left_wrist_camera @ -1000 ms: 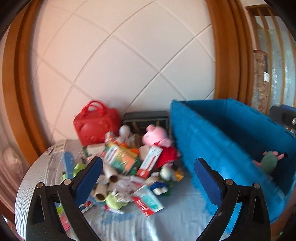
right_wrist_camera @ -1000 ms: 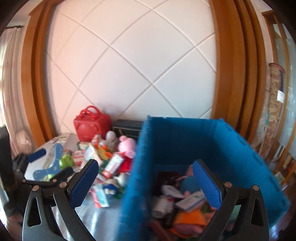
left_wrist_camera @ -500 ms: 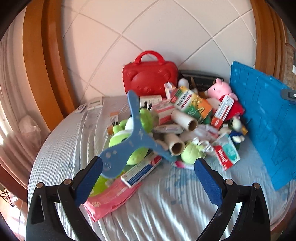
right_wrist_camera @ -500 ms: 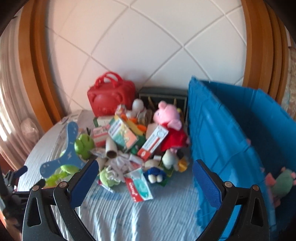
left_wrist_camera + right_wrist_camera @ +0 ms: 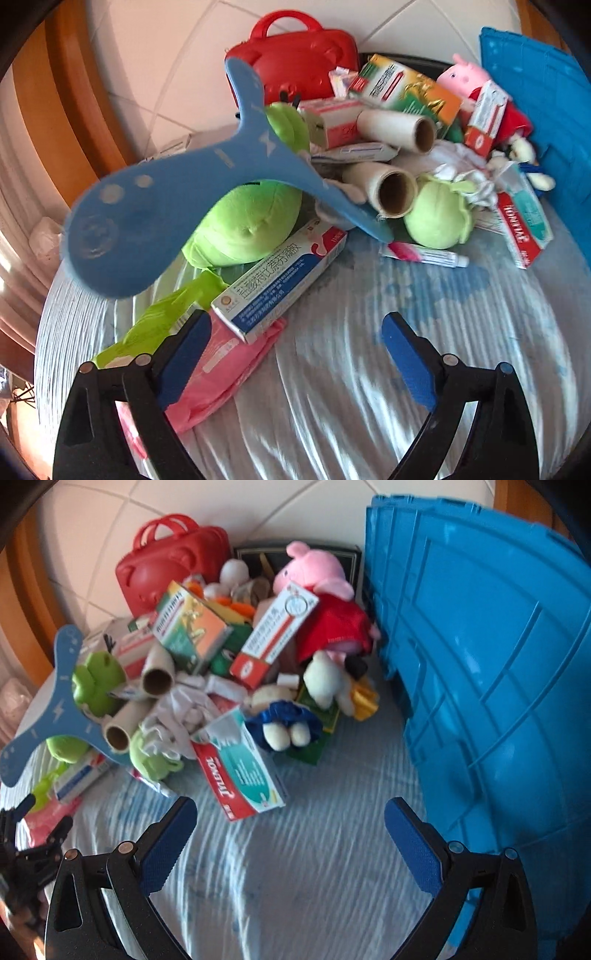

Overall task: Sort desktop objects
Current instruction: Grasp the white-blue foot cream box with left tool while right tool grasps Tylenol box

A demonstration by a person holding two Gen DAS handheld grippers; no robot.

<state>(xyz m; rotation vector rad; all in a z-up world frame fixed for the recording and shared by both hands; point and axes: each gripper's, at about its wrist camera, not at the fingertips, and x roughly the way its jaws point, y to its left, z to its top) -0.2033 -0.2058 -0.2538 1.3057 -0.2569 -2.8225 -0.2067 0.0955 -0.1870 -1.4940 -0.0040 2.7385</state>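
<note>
Fingers [image 5: 183, 354] spread; pink tube [image 5: 424, 254] only in left view.

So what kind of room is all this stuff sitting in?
Most likely a home, perhaps a living or dining room. A cloth-covered table holds a household jumble: a pink pig plush, medicine boxes and a red toy case. Behind it is a tiled wall with wooden trim.

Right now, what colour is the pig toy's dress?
Red; the pink plush pig's dress shows best in the right wrist view.

jumbled toy-and-box pile [image 5: 221, 672], beside blue crate [image 5: 480, 664]
</note>
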